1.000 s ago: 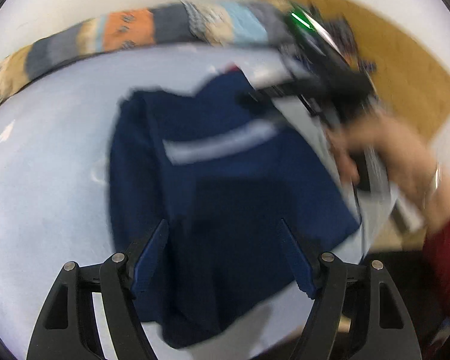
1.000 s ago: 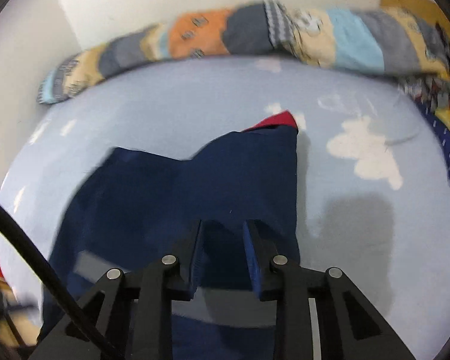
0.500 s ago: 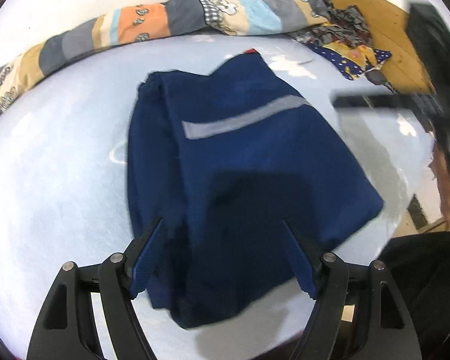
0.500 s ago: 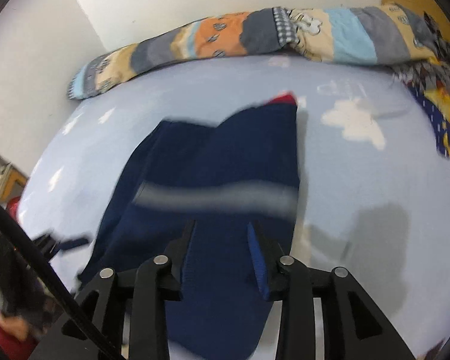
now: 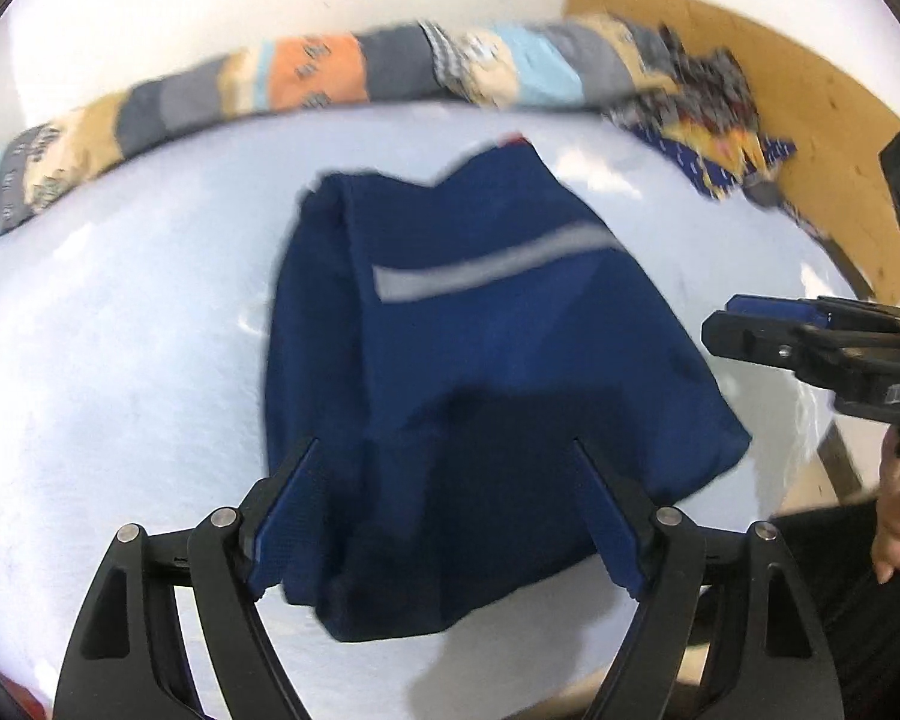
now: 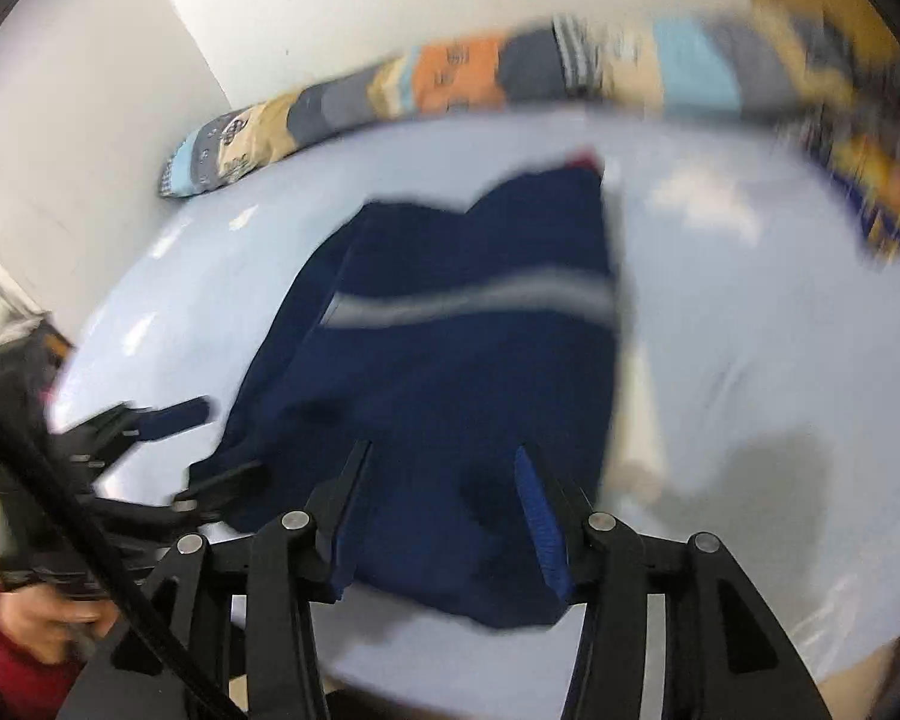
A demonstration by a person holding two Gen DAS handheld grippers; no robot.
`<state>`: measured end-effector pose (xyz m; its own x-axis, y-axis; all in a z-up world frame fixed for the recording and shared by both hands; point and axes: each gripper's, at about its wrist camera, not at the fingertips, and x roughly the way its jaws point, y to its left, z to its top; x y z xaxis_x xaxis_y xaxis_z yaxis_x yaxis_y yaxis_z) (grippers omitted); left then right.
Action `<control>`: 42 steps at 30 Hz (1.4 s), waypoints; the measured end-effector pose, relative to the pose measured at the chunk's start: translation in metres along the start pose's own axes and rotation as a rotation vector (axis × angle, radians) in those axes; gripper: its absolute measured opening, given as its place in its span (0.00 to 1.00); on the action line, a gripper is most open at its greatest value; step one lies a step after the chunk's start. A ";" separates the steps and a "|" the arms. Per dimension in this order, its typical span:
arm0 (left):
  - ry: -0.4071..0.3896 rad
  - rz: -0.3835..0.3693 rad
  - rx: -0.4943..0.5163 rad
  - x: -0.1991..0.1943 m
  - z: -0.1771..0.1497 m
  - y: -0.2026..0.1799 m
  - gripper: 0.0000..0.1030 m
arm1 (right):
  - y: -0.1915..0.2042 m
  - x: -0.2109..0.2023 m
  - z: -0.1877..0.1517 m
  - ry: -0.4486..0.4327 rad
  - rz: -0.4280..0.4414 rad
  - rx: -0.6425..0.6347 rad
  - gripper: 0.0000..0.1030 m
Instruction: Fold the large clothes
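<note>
- Left wrist view: pale blue bedsheet [image 5: 120, 330] covers the bed, a patchwork quilt roll [image 5: 330, 72] lining its far edge below a white wall.
- A navy garment [image 5: 480, 372], folded, with a grey stripe [image 5: 492, 267], lies flat mid-bed.
- The left gripper [image 5: 444, 480] hangs over its near end, jaws spread wide, holding nothing.
- At the right edge the right gripper [image 5: 810, 336] shows side-on, clear of the cloth.
- Right wrist view: motion-blurred; same sheet [image 6: 750, 330], quilt roll [image 6: 462, 78] and navy garment [image 6: 462, 372].
- The right gripper [image 6: 444, 480] is parted, empty, above the garment's near edge.
- The left gripper [image 6: 168, 444] sits by the garment's left edge.
</note>
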<state>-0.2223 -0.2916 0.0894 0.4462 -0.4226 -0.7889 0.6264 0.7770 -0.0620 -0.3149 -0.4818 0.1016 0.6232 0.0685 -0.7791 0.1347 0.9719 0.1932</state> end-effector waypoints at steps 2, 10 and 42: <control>-0.017 0.071 -0.010 0.001 0.002 0.000 0.79 | 0.007 0.010 0.002 0.016 -0.077 -0.035 0.51; 0.055 0.084 -0.051 0.022 -0.011 -0.006 0.81 | 0.012 0.045 -0.002 0.142 -0.020 0.031 0.82; -0.339 0.449 -0.063 -0.113 -0.019 -0.026 1.00 | 0.063 -0.063 -0.057 -0.295 -0.133 -0.033 0.91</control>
<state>-0.3014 -0.2554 0.1691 0.8468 -0.1616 -0.5068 0.2925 0.9372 0.1898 -0.3896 -0.4115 0.1289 0.7988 -0.1230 -0.5889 0.2077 0.9751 0.0779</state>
